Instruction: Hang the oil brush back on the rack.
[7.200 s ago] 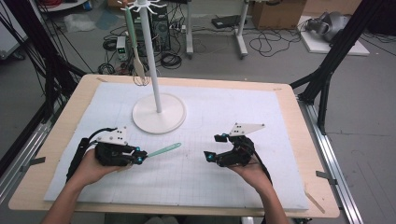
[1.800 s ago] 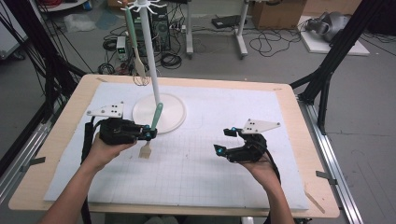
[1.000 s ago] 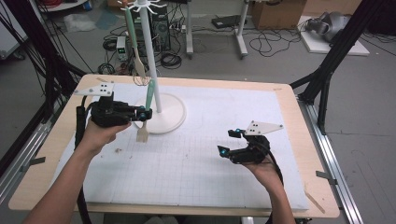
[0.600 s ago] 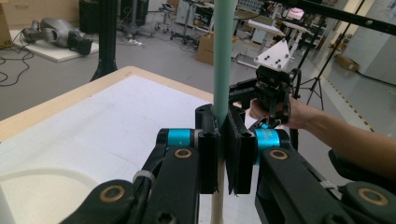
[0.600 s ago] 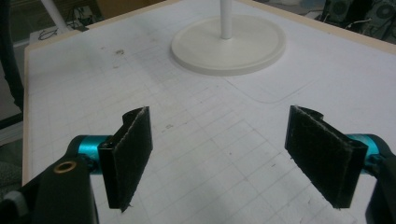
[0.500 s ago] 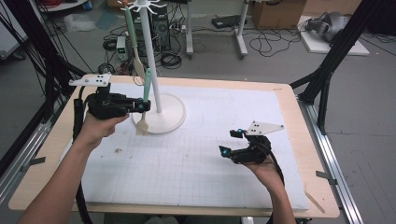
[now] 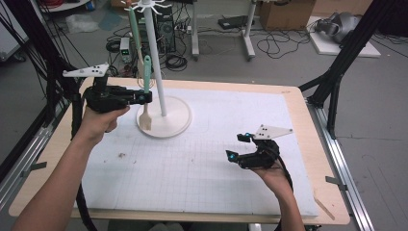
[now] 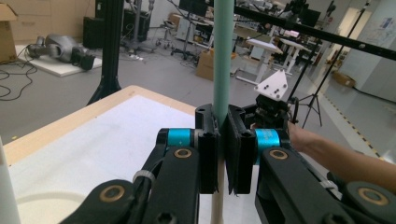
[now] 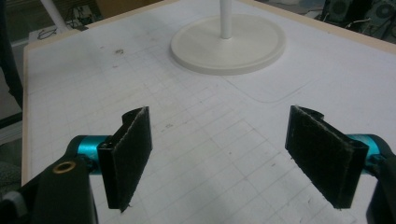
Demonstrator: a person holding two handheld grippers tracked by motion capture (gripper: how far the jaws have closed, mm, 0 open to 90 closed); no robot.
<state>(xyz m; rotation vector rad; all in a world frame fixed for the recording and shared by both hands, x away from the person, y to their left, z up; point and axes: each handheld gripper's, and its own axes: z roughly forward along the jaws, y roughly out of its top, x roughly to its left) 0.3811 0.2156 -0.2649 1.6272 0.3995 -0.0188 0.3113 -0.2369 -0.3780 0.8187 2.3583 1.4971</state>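
My left gripper [image 7: 144,97] is shut on a mint-green-handled utensil [image 7: 146,72] and holds it upright, just left of the white stand's pole [image 7: 156,57]. The utensil's pale lower end [image 7: 146,120] hangs over the stand's round base [image 7: 173,120]. In the left gripper view the green handle [image 8: 223,56] rises straight up from between the closed pads [image 8: 208,149]. A second green-handled utensil [image 7: 134,33] hangs from the hooks at the stand's top. My right gripper [image 7: 236,146] rests low over the white mat at the right, open, with nothing between its pads [image 9: 128,154].
A white gridded mat [image 7: 192,163] covers the wooden table [image 7: 317,144]. The stand's base [image 9: 229,44] lies ahead of the right gripper. Black frame legs [image 7: 337,82] stand at the table's right corner, and cables and boxes lie on the floor beyond.
My left hand has risen with the utensil, staying close to the stand's pole. The right hand has kept still with its jaws apart.
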